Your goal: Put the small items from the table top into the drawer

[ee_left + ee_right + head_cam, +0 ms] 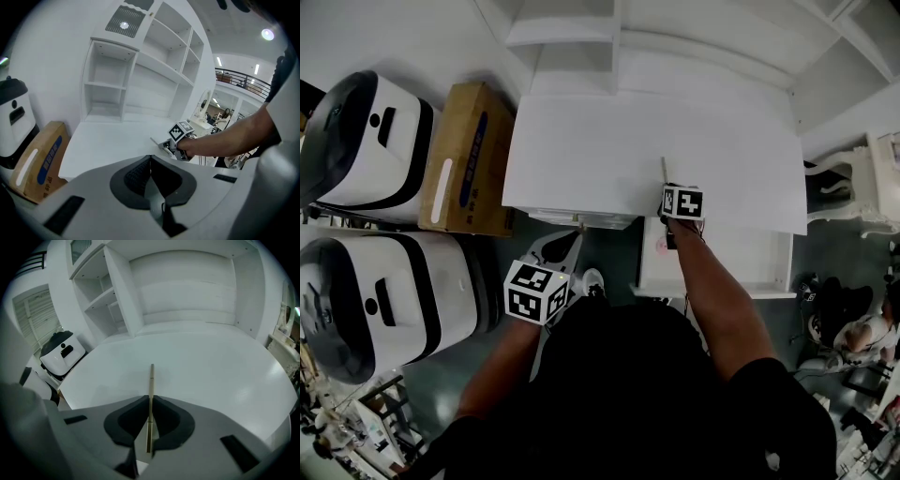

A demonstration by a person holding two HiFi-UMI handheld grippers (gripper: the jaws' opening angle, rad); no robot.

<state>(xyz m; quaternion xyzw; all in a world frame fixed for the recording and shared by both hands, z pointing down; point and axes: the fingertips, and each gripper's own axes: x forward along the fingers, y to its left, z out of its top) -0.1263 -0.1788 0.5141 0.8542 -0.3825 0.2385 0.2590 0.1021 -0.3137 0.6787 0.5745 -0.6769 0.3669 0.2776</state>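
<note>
Pointing away from the person, a thin tan stick [151,380] is clamped between the fingers of the right gripper [150,401]. Its long axis is lined up with those fingers, running from the near edge of the white desk [581,141] towards the shelf unit at the back. In the head view the stick [664,171] is seen over the near right part of the desk top, its far end leaning slightly to the left. The rear part of the stick is pinched by the dark pads, and the front part juts out well beyond them. Whether the far tip touches the desk cannot be told; a faint shadow is cast just beside it.

The right gripper [667,187] is held low over the desk's front edge on a bare right forearm [712,291] stretched forward and nearly straight. Below that arm a white drawer [712,292] is pulled out from under the desk.

The left gripper [578,228] is held back from the desk, lower and nearer the body, with the elbow bent. Its fingers [140,176] are brought together at the tips and nothing is held between them. A brown cardboard box [464,159] is seen on the floor left of the desk.
</note>
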